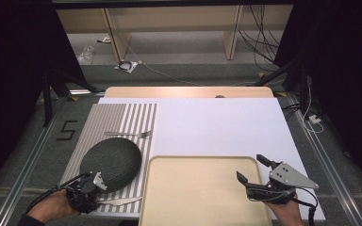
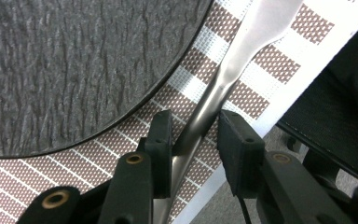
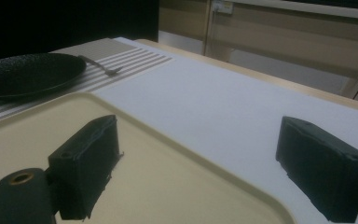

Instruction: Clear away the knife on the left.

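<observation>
Lying on the striped placemat (image 1: 122, 117) at the near left of the table (image 1: 217, 122), a silver knife (image 2: 223, 79) sits just beside the rim of the dark textured plate (image 1: 111, 162). Its handle runs between the jaws of the left tool (image 2: 193, 135), which stand narrow around it; one pad touches the metal, while the other shows a sliver of gap (a firm grip cannot be confirmed). Over the beige tray (image 1: 202, 188), the right tool (image 3: 198, 163) hovers with jaws wide apart, holding nothing. A fork (image 1: 129, 134) rests beyond the plate.
</observation>
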The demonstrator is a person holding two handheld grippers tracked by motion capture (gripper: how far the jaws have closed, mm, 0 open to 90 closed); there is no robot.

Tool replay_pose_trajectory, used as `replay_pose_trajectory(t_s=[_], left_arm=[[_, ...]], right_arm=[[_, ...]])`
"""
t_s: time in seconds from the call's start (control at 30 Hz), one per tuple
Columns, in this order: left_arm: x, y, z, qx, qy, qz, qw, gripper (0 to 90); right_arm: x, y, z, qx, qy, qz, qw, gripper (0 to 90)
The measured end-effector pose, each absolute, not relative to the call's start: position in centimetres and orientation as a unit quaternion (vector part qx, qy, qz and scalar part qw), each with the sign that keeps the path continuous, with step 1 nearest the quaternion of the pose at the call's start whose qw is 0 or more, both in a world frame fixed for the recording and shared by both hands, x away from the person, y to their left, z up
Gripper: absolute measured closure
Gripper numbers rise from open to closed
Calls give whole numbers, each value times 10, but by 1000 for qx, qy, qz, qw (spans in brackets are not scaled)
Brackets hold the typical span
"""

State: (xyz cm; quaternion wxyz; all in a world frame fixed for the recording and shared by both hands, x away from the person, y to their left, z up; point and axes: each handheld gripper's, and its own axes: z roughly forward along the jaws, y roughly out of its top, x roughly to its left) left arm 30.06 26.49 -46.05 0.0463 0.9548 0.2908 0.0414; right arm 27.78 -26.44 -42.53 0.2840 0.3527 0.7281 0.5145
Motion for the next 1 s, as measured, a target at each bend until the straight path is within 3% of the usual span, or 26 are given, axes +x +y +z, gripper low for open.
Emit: replay_pose_trajectory(t_s=[0.37, 1.0], left_arm=[[301, 258, -460, 968, 246, 42, 33, 705], [301, 254, -460, 974, 223, 33, 19, 782]], right_arm=[[278, -264, -425, 352, 728, 515, 285, 142], [278, -264, -426, 353, 729, 515, 283, 143]])
